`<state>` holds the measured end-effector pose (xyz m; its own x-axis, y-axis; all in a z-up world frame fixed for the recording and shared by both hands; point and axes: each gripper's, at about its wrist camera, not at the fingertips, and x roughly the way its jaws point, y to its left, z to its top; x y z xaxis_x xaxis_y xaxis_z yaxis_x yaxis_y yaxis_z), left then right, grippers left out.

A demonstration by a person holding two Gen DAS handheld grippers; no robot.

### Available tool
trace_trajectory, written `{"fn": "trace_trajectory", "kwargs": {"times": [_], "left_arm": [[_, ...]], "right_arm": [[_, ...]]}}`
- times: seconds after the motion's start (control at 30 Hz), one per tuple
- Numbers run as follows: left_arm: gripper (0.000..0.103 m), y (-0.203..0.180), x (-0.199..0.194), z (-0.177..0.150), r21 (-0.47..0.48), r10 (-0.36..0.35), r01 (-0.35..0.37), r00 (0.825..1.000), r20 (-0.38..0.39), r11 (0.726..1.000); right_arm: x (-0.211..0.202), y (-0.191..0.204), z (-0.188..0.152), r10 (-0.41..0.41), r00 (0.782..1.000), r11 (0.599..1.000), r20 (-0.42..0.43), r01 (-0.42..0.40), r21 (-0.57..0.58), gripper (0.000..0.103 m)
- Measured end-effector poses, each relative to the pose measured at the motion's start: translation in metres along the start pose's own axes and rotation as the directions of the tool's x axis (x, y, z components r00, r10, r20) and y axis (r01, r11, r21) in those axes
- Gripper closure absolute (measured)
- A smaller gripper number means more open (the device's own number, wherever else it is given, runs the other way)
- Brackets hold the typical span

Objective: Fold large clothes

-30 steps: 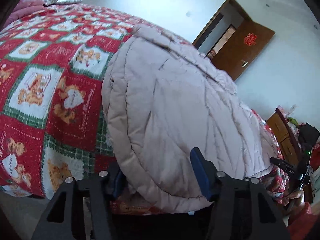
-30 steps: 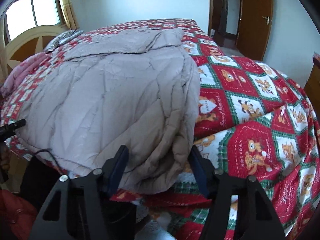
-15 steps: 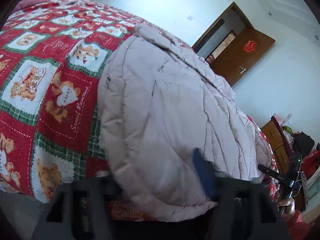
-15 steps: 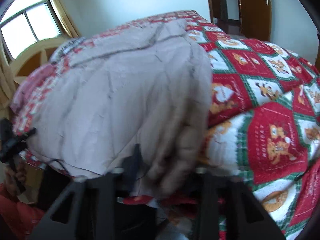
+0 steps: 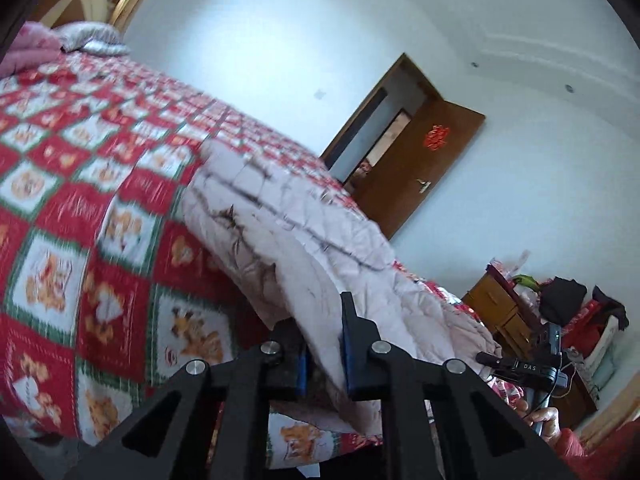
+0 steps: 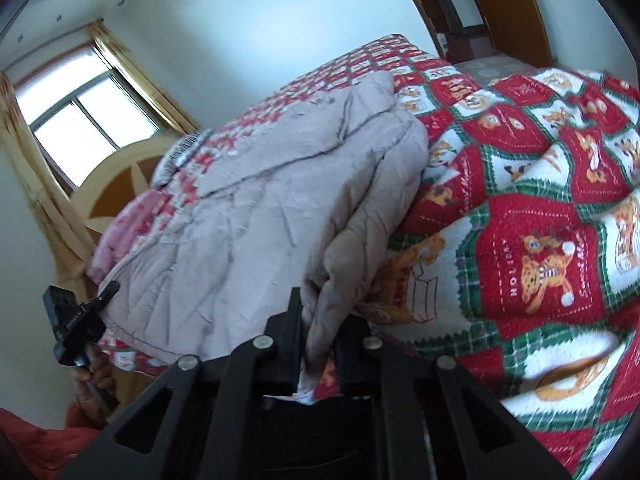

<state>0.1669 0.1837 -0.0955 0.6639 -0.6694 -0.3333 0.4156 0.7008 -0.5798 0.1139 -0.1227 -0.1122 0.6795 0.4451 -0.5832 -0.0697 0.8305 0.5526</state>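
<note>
Your left tool (image 5: 323,354) is clenched on the near hem of the pale quilted coat (image 5: 304,240), its blue-padded fingers (image 5: 346,354) pressed against both faces of the fabric. In the left wrist view the coat's near edge is lifted off the bed (image 5: 80,216), which wears a red, white and green bear-print quilt; the rest of the coat trails back across that quilt toward the brown door (image 5: 424,176) bearing a red ornament. At the far left a pink blanket (image 5: 24,46) and a striped pillow (image 5: 94,42) lie at the head of the bed. To the right, past the coat's edge, a wooden dresser (image 5: 500,312) stands against the wall, heaped with dark and red items, and your other hand's device shows in front of it.

Your right tool (image 6: 318,338) is likewise clamped on the coat (image 6: 256,232), gripping a thick bunched fold at its near right corner. From this side the coat lies spread over the middle of the bed (image 6: 540,264), its collar end pointing away toward the far wall. A curtained window (image 6: 80,108) and an arched wooden headboard (image 6: 120,184) stand at the left.
</note>
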Motion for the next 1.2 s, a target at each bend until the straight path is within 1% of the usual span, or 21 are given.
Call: {"fn": "trace_trajectory", "kwargs": {"times": [0.1, 0.13, 0.2, 0.27, 0.3, 0.33, 0.4, 0.5, 0.57, 0.63, 0.67, 0.77, 0.8, 0.87, 0.9, 0.93, 1.03, 1.07, 1.1, 1.17, 1.2], "left_arm": [[0.091, -0.002, 0.002, 0.002, 0.027, 0.012, -0.012, 1.0, -0.005, 1.0], [0.091, 0.0, 0.004, 0.0, 0.025, 0.017, -0.017, 1.0, -0.013, 1.0], [0.091, 0.004, 0.008, -0.002, 0.013, 0.023, -0.023, 0.999, -0.024, 1.0], [0.091, 0.007, 0.01, -0.003, 0.0, 0.03, -0.03, 0.999, -0.03, 1.0], [0.091, 0.007, 0.008, -0.002, -0.003, 0.031, -0.031, 0.999, -0.028, 1.0], [0.091, 0.008, 0.007, -0.001, -0.009, 0.029, -0.03, 0.999, -0.023, 1.0], [0.091, 0.011, 0.005, 0.004, -0.029, 0.023, -0.023, 1.0, -0.008, 0.999], [0.091, 0.011, 0.005, 0.016, -0.04, 0.008, -0.008, 1.0, 0.008, 0.999], [0.091, 0.007, 0.008, 0.028, -0.025, 0.007, -0.007, 1.0, 0.021, 1.0], [0.091, 0.003, 0.009, 0.037, -0.017, 0.001, 0.0, 0.999, 0.036, 1.0], [0.091, 0.001, 0.01, 0.04, -0.013, -0.003, 0.003, 0.999, 0.043, 1.0], [0.091, -0.003, 0.01, 0.044, -0.004, -0.009, 0.009, 0.998, 0.055, 1.0], [0.091, -0.002, 0.009, 0.044, -0.002, -0.008, 0.008, 0.998, 0.055, 1.0], [0.091, -0.001, 0.009, 0.042, 0.002, 0.001, -0.001, 0.999, 0.052, 1.0], [0.091, 0.0, 0.009, 0.041, 0.003, 0.0, 0.0, 0.999, 0.05, 1.0], [0.091, 0.003, 0.008, 0.039, -0.004, 0.004, -0.004, 0.999, 0.049, 1.0], [0.091, 0.01, 0.007, 0.032, -0.027, 0.01, -0.009, 0.999, 0.039, 1.0], [0.091, 0.014, 0.007, 0.029, -0.038, 0.012, -0.011, 0.999, 0.034, 0.999], [0.091, 0.014, 0.008, 0.027, -0.044, 0.011, -0.01, 0.999, 0.032, 0.999], [0.091, 0.015, 0.006, 0.024, -0.047, 0.016, -0.015, 0.999, 0.028, 0.999], [0.091, 0.014, 0.006, 0.024, -0.043, 0.021, -0.02, 0.999, 0.027, 0.999]], "right_arm": [[-0.001, -0.003, -0.004, -0.064, 0.998, 0.998, -0.027, 0.063, -0.024, 0.087], [0.0, -0.006, -0.004, -0.074, 0.997, 0.997, -0.037, 0.073, -0.017, 0.084], [0.001, -0.013, -0.003, -0.085, 0.994, 0.996, -0.062, 0.086, 0.011, 0.083], [-0.002, -0.016, -0.003, -0.114, 0.989, 0.993, -0.09, 0.117, 0.022, 0.075], [-0.007, -0.015, -0.002, -0.135, 0.986, 0.99, -0.098, 0.137, 0.018, 0.06], [-0.013, -0.014, -0.001, -0.143, 0.986, 0.989, -0.083, 0.145, 0.012, 0.042], [-0.031, -0.008, -0.001, -0.144, 0.99, 0.989, -0.009, 0.144, -0.014, 0.031], [-0.044, -0.004, 0.003, -0.131, 0.99, 0.99, 0.042, 0.133, -0.037, 0.031], [-0.042, -0.004, 0.007, -0.126, 0.99, 0.99, 0.061, 0.129, -0.052, 0.031], [-0.032, -0.004, 0.01, -0.145, 0.987, 0.987, 0.064, 0.149, -0.063, 0.031], [-0.028, -0.007, 0.01, -0.147, 0.987, 0.987, 0.058, 0.15, -0.061, 0.031], [-0.001, -0.01, 0.005, -0.131, 0.991, 0.991, -0.015, 0.131, -0.033, 0.031], [0.012, -0.01, 0.001, -0.152, 0.986, 0.988, -0.067, 0.15, -0.043, 0.032], [0.027, -0.008, -0.01, -0.189, 0.972, 0.98, -0.139, 0.179, -0.083, 0.05], [0.032, -0.007, -0.015, -0.196, 0.966, 0.979, -0.167, 0.181, -0.098, 0.064], [0.035, -0.007, -0.018, -0.191, 0.964, 0.98, -0.187, 0.175, -0.099, 0.071], [0.044, -0.02, -0.027, -0.158, 0.958, 0.987, -0.239, 0.152, -0.046, 0.075], [0.048, -0.026, -0.028, -0.146, 0.957, 0.989, -0.25, 0.148, -0.009, 0.075], [0.053, -0.036, -0.03, -0.115, 0.961, 0.99, -0.252, 0.132, 0.05, 0.077], [0.054, -0.042, -0.03, -0.046, 0.972, 0.991, -0.231, 0.073, 0.109, 0.072], [0.054, -0.042, -0.03, -0.032, 0.973, 0.991, -0.229, 0.061, 0.119, 0.067]]}}
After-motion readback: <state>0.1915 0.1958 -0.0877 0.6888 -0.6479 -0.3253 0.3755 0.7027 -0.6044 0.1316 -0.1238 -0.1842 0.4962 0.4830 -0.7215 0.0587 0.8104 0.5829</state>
